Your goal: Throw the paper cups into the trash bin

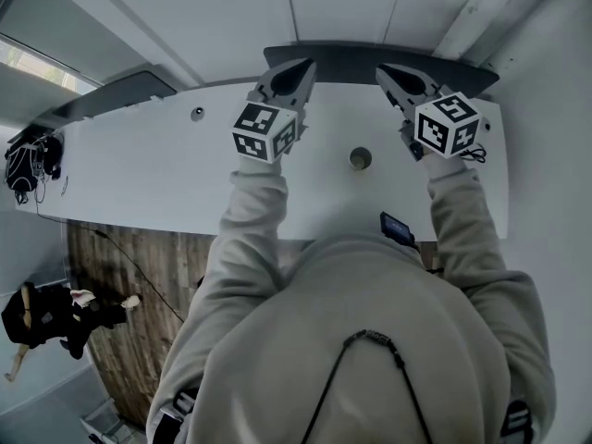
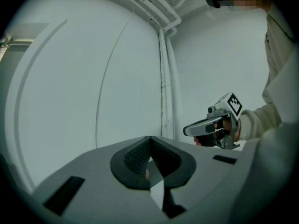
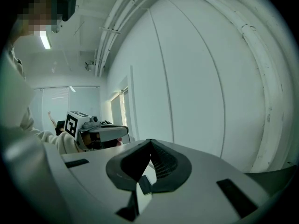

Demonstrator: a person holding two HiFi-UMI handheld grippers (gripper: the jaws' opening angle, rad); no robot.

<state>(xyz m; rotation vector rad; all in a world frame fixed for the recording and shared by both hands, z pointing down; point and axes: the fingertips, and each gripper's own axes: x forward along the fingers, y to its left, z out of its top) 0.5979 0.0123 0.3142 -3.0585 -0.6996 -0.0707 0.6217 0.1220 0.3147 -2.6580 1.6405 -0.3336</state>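
Note:
A single paper cup [image 1: 359, 158] stands upright on the white table [image 1: 139, 174], seen from above between my two arms. My left gripper [image 1: 303, 66] is held up over the table to the cup's left, shut with nothing in it. To the cup's right my right gripper [image 1: 383, 70] is also shut and holds nothing. In the left gripper view the jaws [image 2: 150, 146] meet against a bare wall, with the right gripper [image 2: 214, 124] beside them. The right gripper view shows its closed jaws [image 3: 150, 146] and the left gripper [image 3: 96, 131]. I see no trash bin that I can tell for sure.
A dark flat thing [image 1: 397, 228] lies at the table's near edge by my right sleeve. A small round fitting [image 1: 197, 113] sits on the table's left part. A black bag [image 1: 24, 166] hangs at the far left end. Wooden flooring [image 1: 129, 285] lies below the table edge.

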